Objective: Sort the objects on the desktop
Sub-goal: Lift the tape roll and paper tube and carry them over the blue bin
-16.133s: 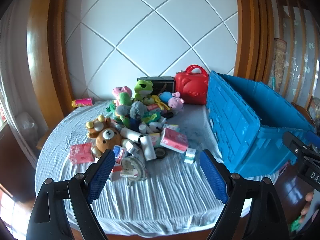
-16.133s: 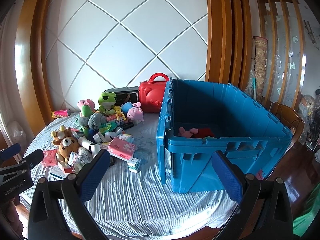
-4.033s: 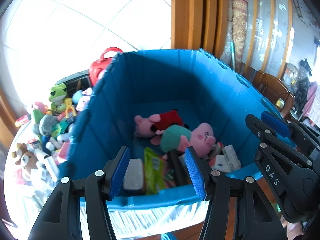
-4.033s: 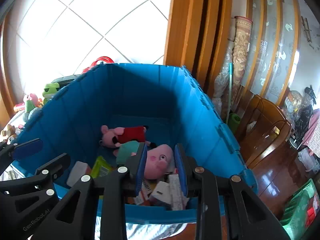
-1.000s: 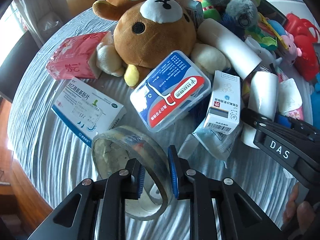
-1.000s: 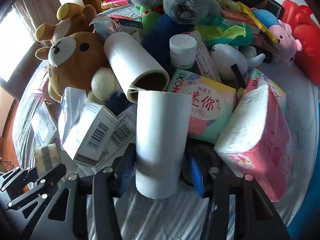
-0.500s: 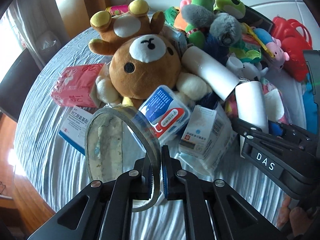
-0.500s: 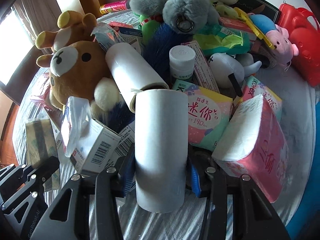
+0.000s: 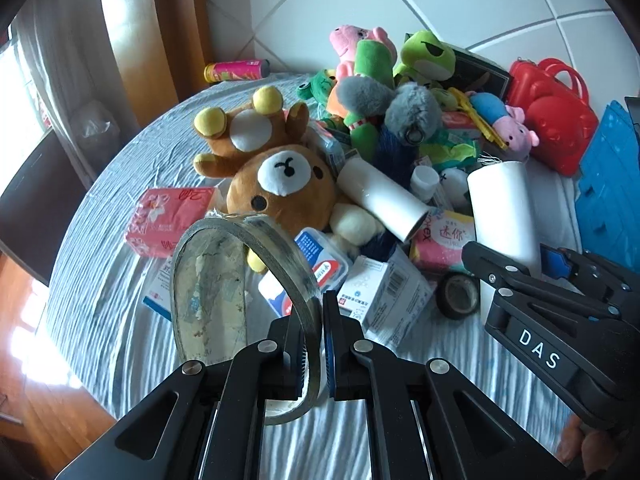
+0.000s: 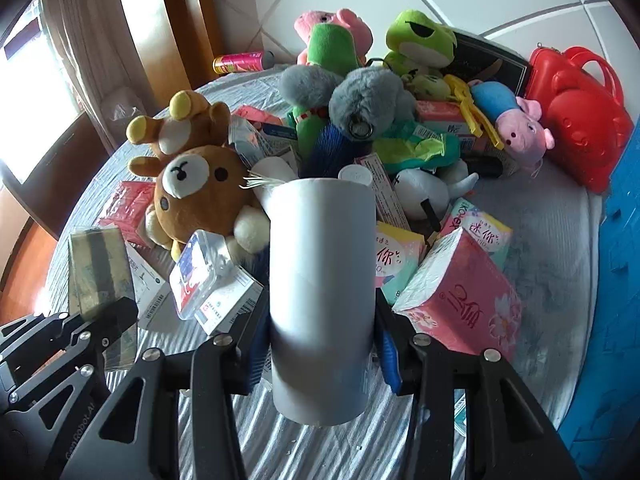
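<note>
Clear tape roll (image 9: 244, 300) sits clamped in the left gripper (image 9: 314, 346), left wrist view: jaws pinched tight on the roll's band, ring standing upright off the tablecloth (image 9: 120, 320). Behind it, brown bear plush (image 9: 284, 188) lies on its back in the pile, pink tissue pack (image 9: 170, 216) just left of it. A clear plastic case (image 9: 320, 264) and a white barcode box (image 9: 380, 292) lie just past the roll. White paper roll (image 9: 380, 204) lies tilted against the bear. Black tape roll (image 9: 460, 296) lies on the cloth near the right gripper (image 9: 520, 264), which holds a white tube (image 9: 502, 212) upright. Red case (image 9: 554, 120) far right, blue bin (image 9: 608, 176) edge beside it.

Right wrist view: right gripper (image 10: 322, 344) jaws closed on the white tube (image 10: 322, 288), blue pads pressing both sides, tube upright and off the cloth. Bear (image 10: 200, 196) left of it, pink tissue pack (image 10: 460, 300) right, touching a pastel pack (image 10: 480, 236). Grey plush (image 10: 360, 108) and green frog (image 10: 420, 44) top the pile. Left gripper (image 10: 108, 320) at lower left with the tape roll (image 10: 100, 272) edge-on. Blue bin (image 10: 616, 260) wall at right edge.
</note>
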Motion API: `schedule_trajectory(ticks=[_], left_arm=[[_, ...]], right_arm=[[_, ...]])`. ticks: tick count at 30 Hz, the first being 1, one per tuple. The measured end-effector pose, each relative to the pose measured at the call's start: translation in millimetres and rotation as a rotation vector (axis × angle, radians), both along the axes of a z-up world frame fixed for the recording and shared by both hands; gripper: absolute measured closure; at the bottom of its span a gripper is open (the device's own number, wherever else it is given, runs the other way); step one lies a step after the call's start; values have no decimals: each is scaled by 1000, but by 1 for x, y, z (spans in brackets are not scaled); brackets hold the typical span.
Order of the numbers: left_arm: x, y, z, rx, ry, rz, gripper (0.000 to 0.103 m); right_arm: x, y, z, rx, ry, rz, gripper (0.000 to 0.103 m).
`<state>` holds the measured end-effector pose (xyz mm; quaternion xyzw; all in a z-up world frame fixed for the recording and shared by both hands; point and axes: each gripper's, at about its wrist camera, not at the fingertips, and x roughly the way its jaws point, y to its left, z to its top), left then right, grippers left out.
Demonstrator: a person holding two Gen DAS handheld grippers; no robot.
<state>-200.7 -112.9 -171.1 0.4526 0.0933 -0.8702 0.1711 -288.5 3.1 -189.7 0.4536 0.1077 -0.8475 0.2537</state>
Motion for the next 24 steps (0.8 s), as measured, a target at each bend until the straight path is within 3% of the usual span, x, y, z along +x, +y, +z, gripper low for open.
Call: schedule_trajectory(ticks=[16, 24], left_arm=[[36, 17, 85, -61, 220, -126, 96], [44, 54, 121, -51, 314, -224, 96]], right_arm=[[68, 20, 101, -66, 211, -81, 58], [102, 60, 156, -70, 347, -176, 58]])
